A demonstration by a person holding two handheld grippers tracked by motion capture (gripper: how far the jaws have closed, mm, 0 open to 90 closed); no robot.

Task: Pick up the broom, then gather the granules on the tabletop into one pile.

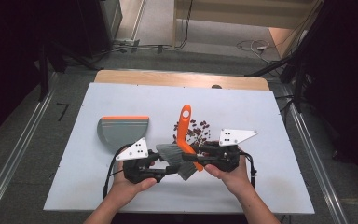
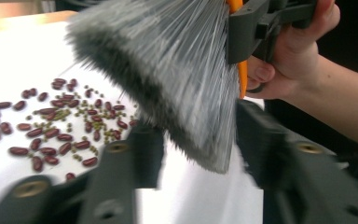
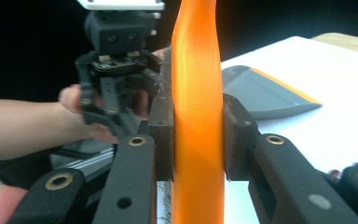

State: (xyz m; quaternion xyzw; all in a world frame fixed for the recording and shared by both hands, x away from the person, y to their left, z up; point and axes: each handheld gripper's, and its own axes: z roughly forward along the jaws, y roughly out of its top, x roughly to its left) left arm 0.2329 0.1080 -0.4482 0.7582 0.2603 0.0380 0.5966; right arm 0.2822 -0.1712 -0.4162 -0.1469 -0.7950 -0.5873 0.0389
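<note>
Right gripper [image 3: 198, 140] fingers clamp the brush [image 3: 196, 84] handle; left gripper [image 2: 196, 154] fingers open around its bristles.

The brush [image 3: 196, 116] has a smooth, glossy orange plastic handle that catches the light, and grey bristles [image 2: 168, 74] that look fine, synthetic and matt, fraying paler at the tips. The dustpan [image 1: 122, 129] is matt grey plastic with an orange strip along its edge. The beans [image 2: 51, 126] are smooth and slightly shiny, dark red, mixed with small dull green ones. The table [image 1: 261, 186] has a matt white, smooth top with a bare wood edge at the far side. Each tool [image 3: 198, 140] is matt black plastic with brass-coloured metal rivets.
</note>
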